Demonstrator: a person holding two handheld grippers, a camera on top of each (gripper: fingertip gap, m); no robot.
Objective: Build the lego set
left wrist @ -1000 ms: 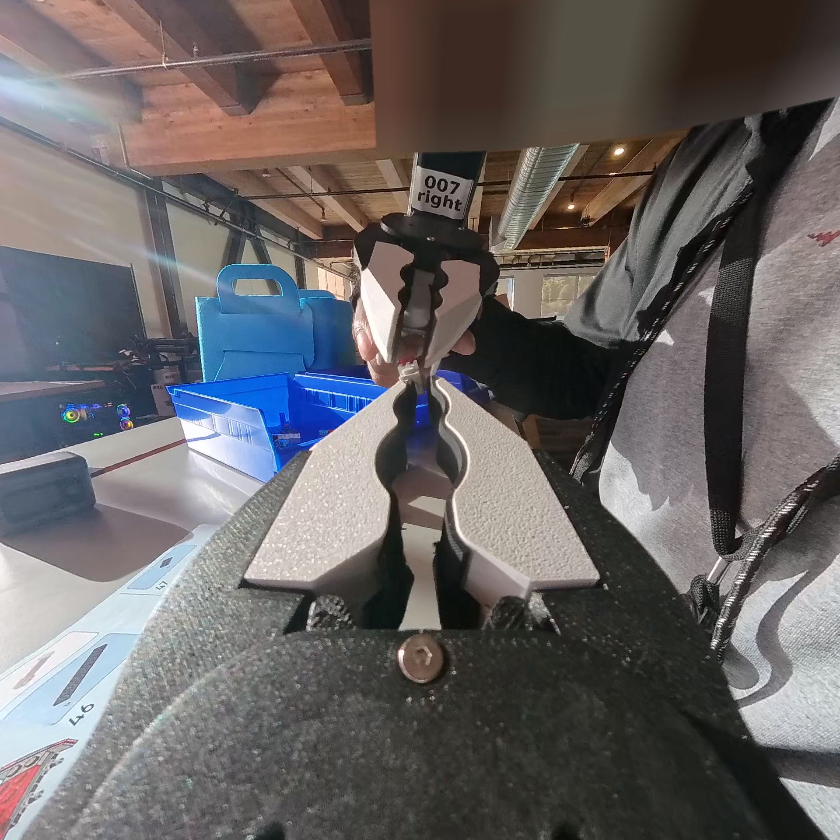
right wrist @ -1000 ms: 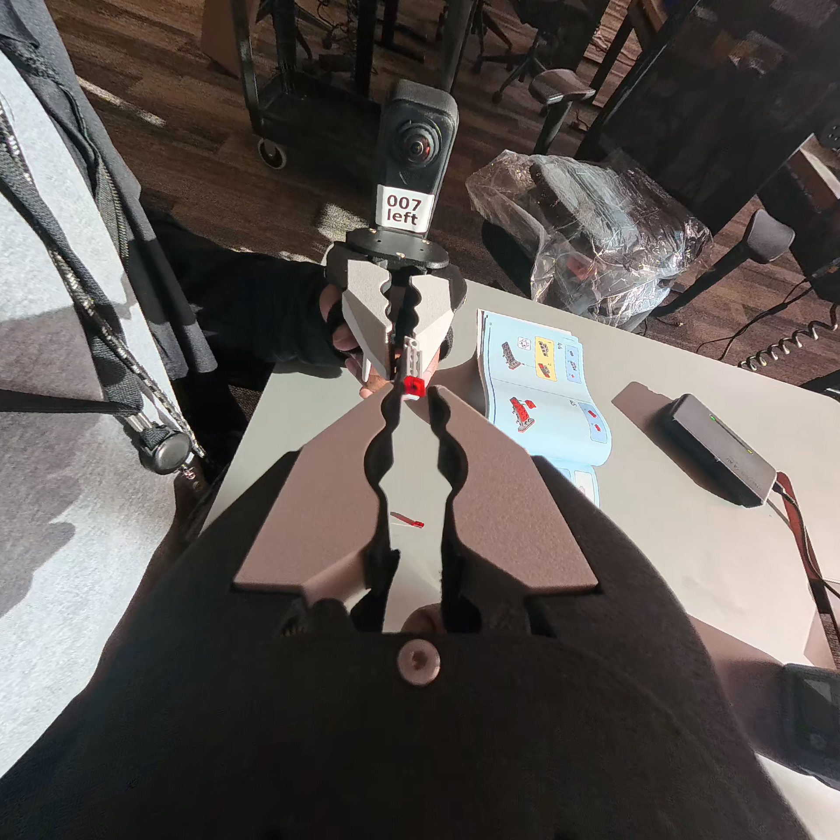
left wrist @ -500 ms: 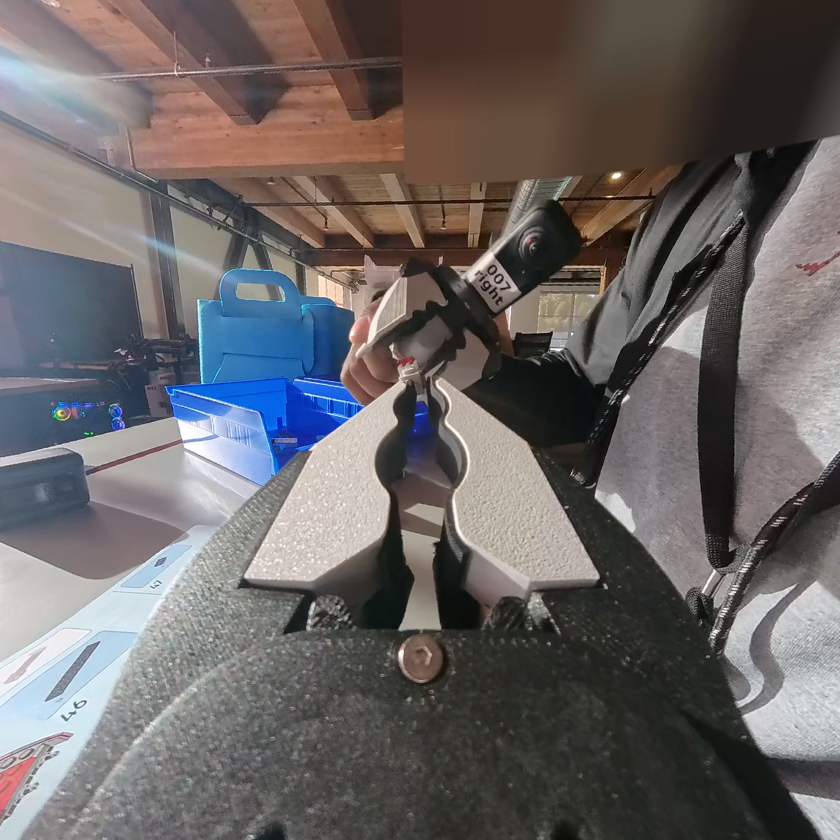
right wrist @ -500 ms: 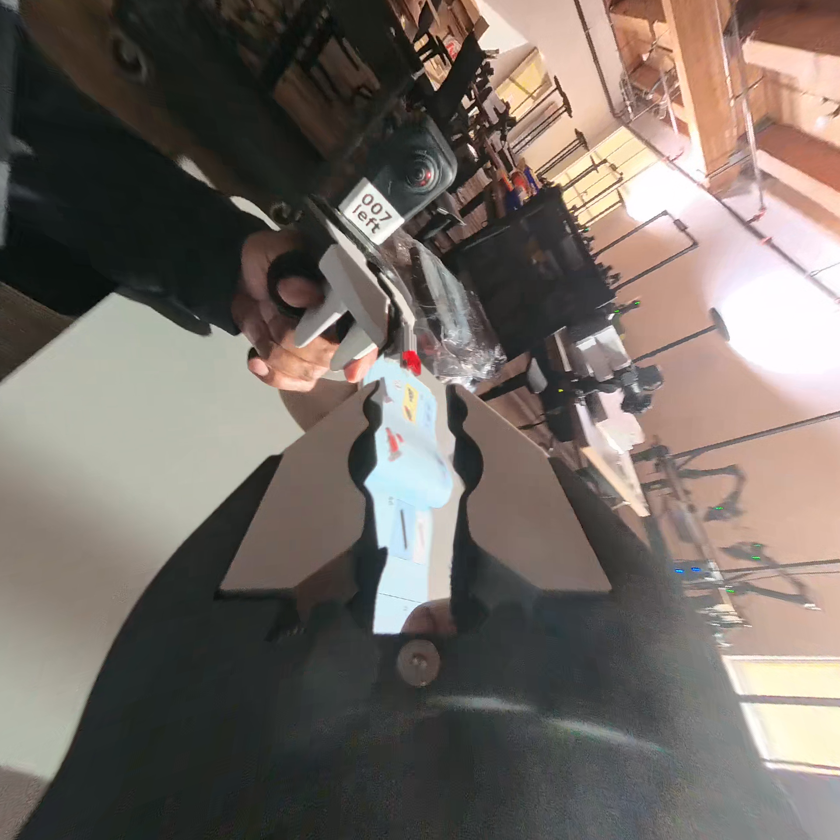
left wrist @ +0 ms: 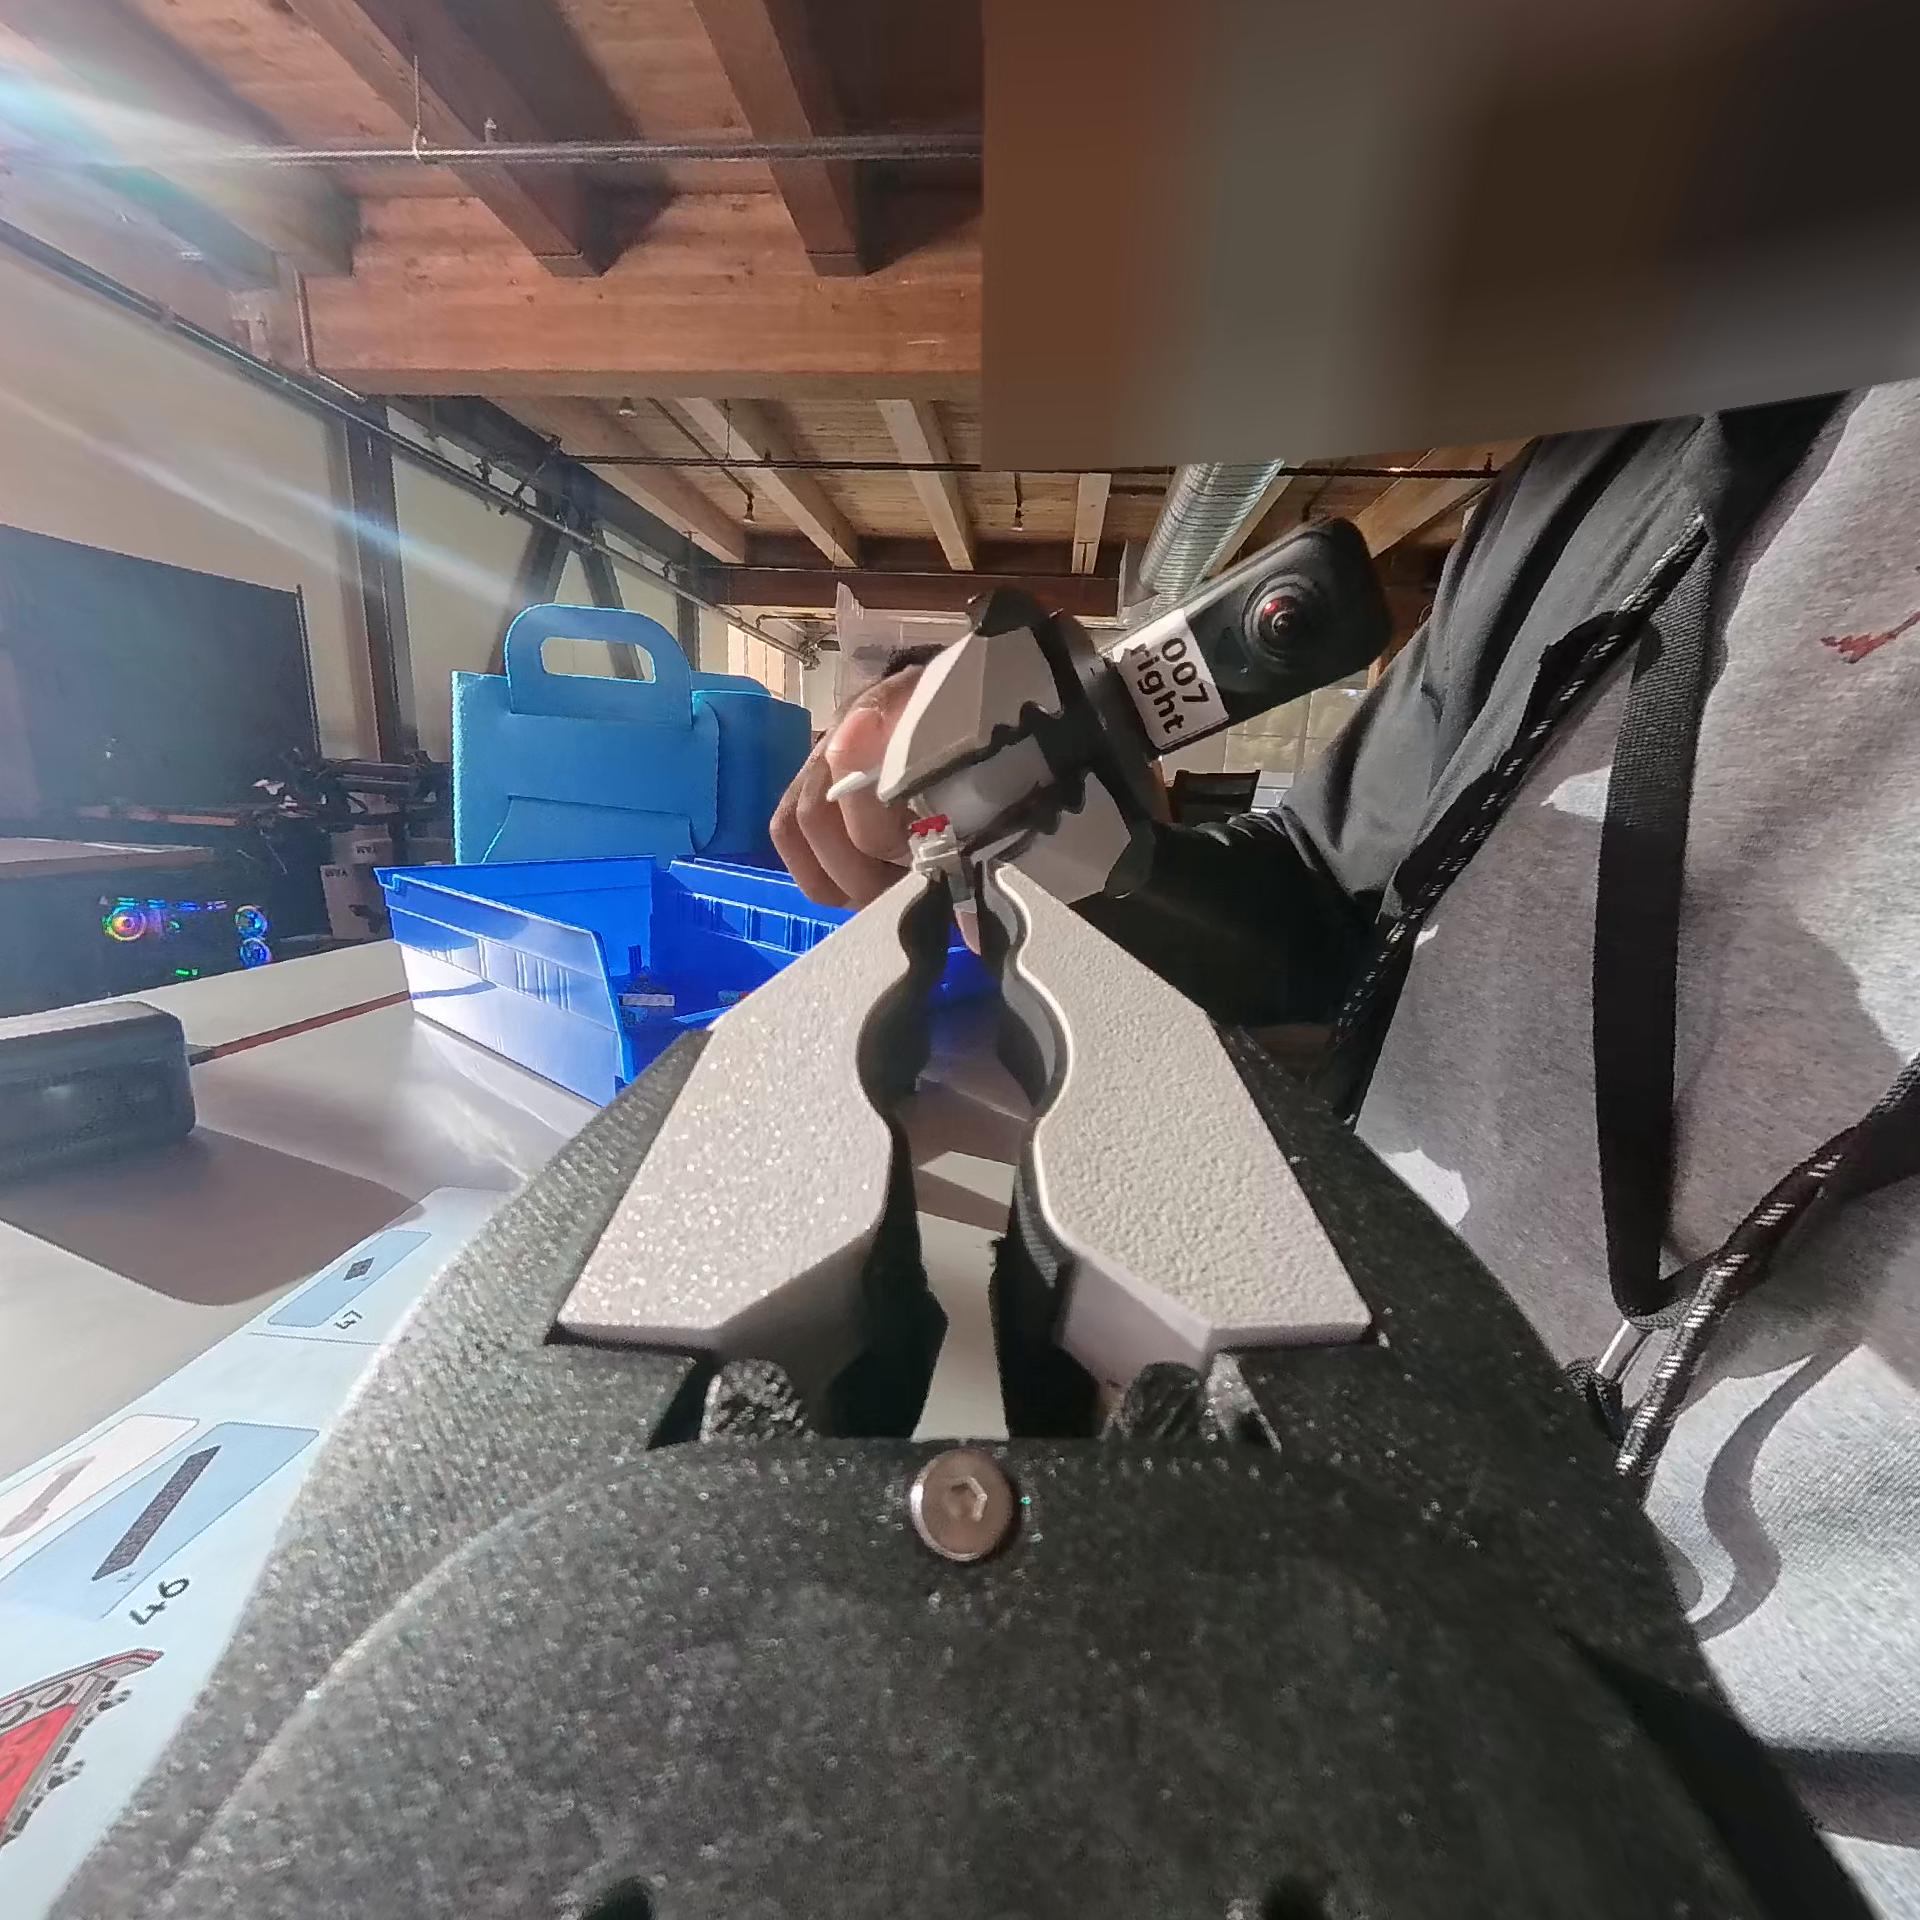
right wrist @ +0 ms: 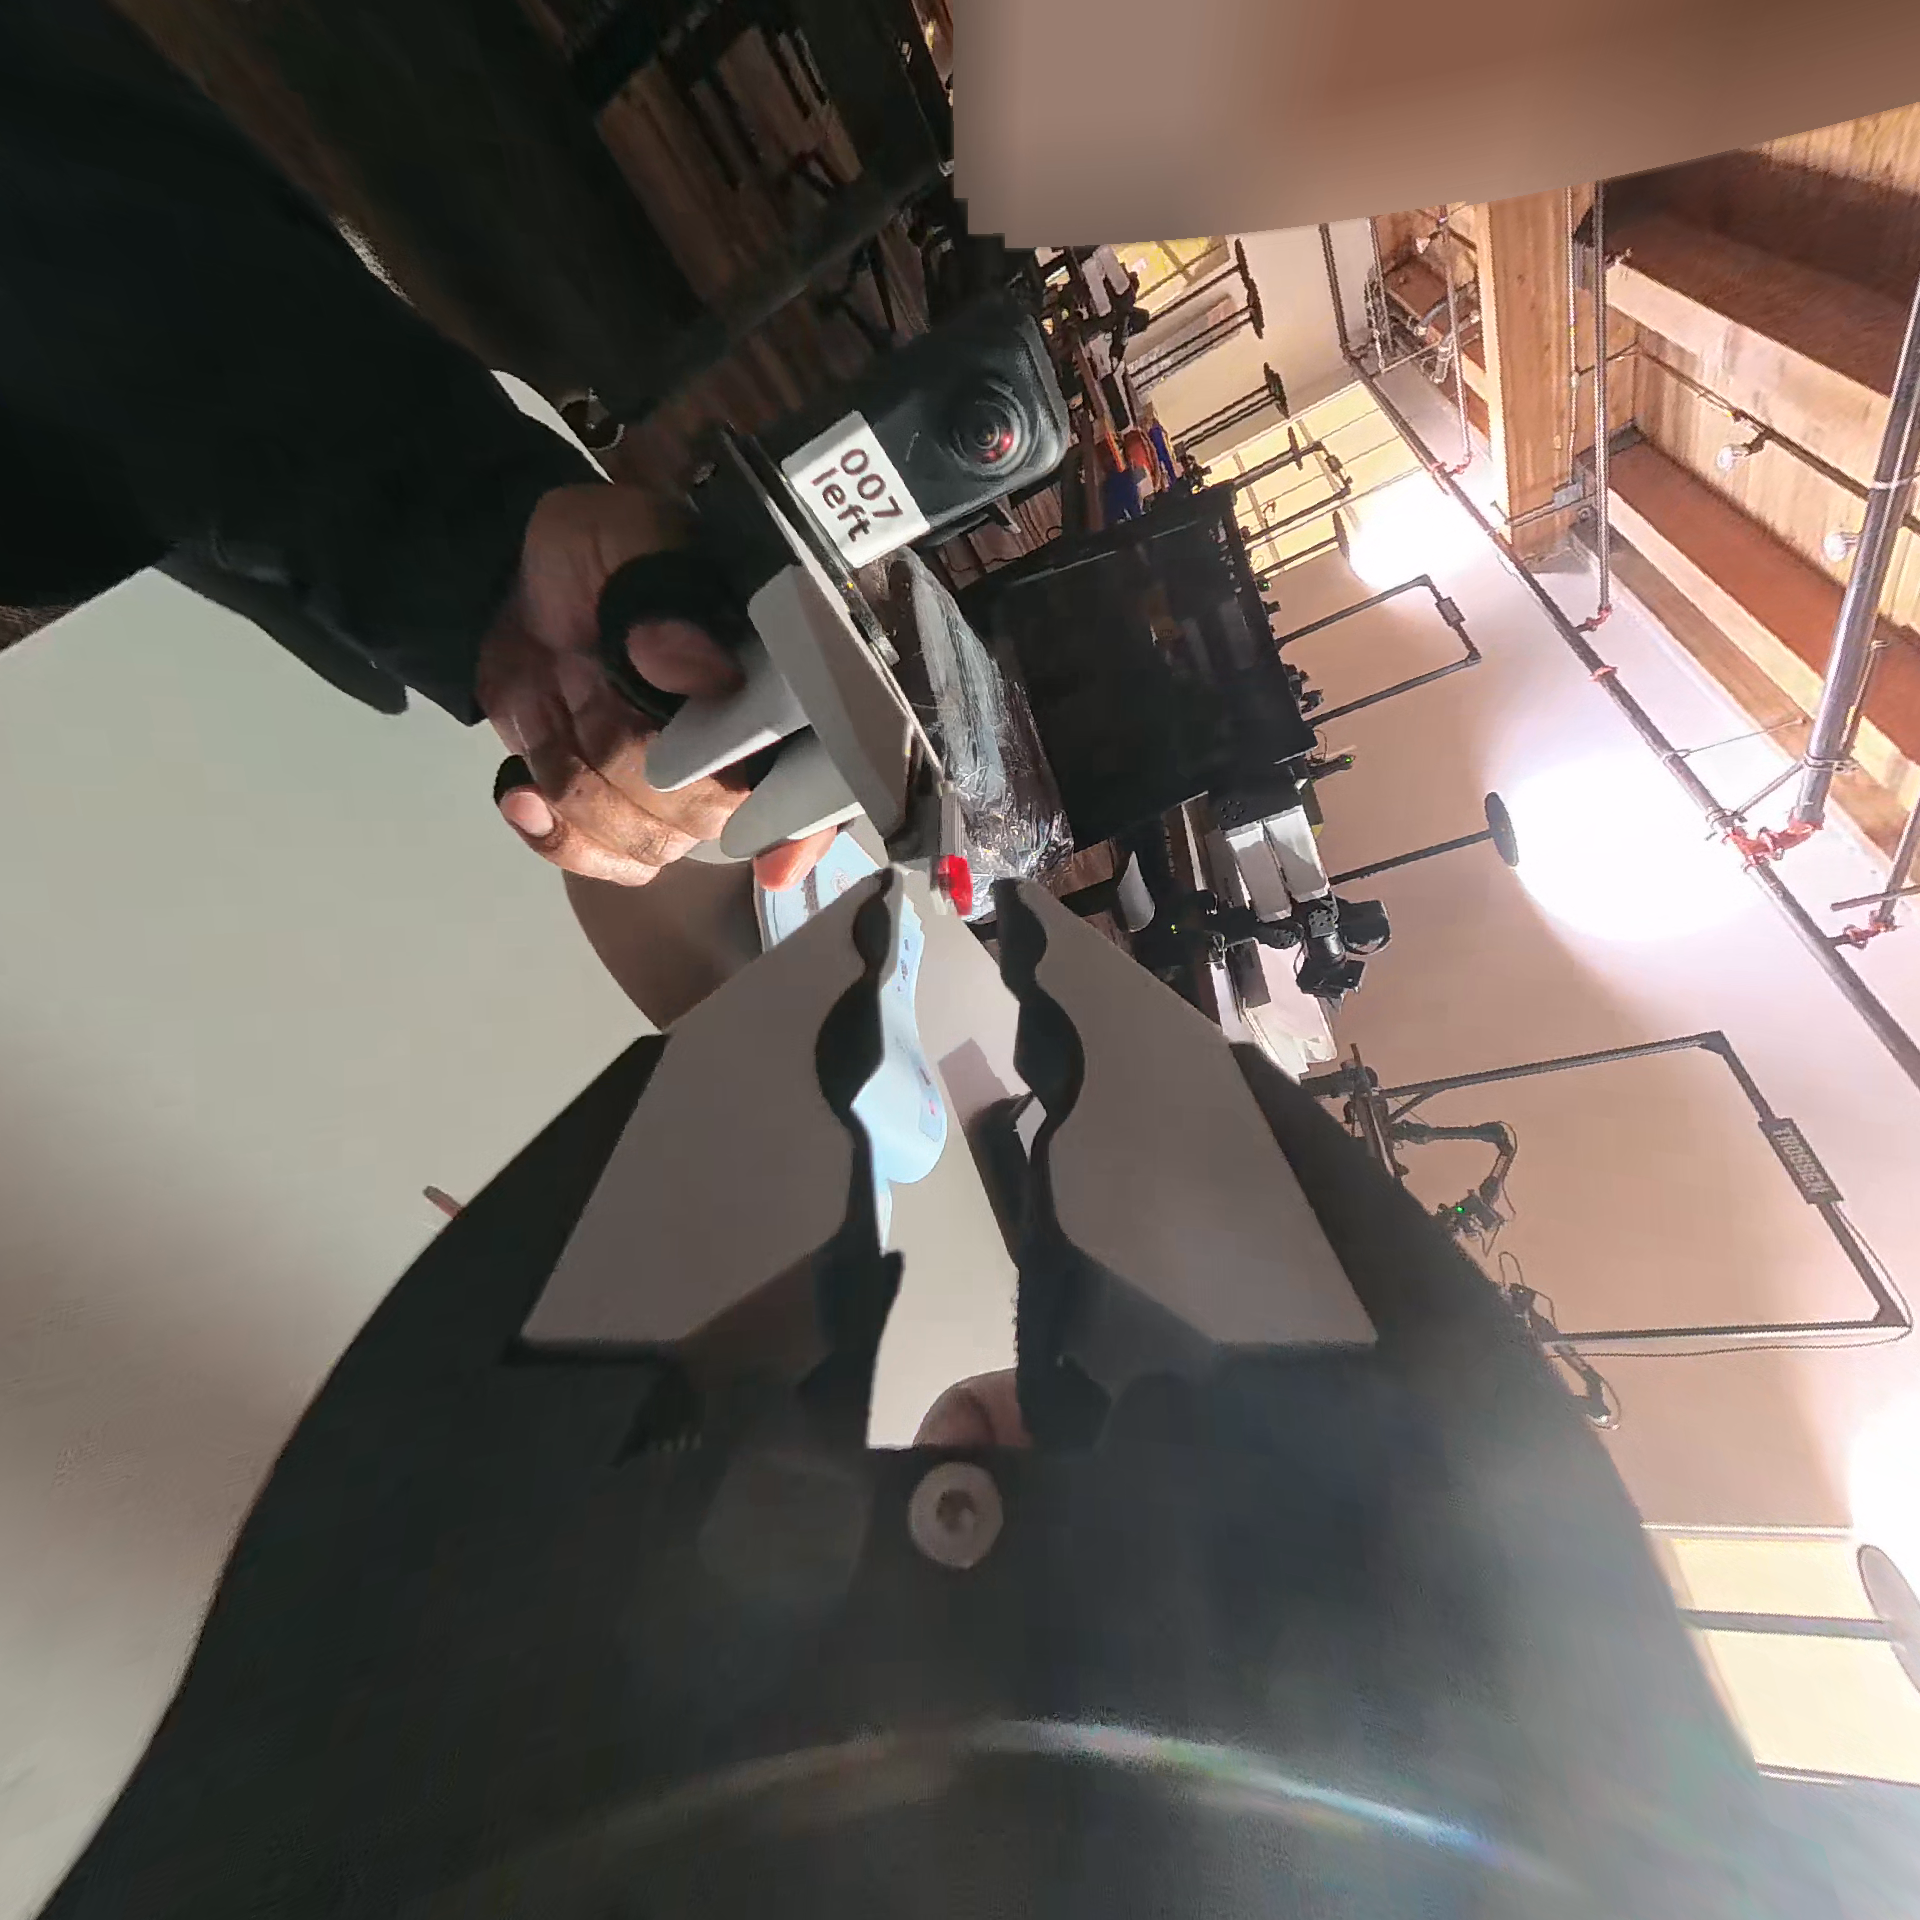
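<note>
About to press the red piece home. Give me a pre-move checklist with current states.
1. Left gripper clamped on small grey-and-white Lego assembly: ok.
2. Small red Lego piece at assembly's tip: ok.
3. Right gripper closed on red piece: not ok, jaws apart.
4. Red piece fully seated: cannot tell.
5. Light-blue instruction booklet open on table: ok.
6. Blue plastic parts bin nearby: ok.

Each wrist camera looks close along its own fingers at the opposite tool, left tool (left wrist: pixel 961 899) upward toward ceiling beams, right tool (right wrist: pixel 940 899) rolled sideways; both share the small lego assembly (left wrist: pixel 943 854).
</note>
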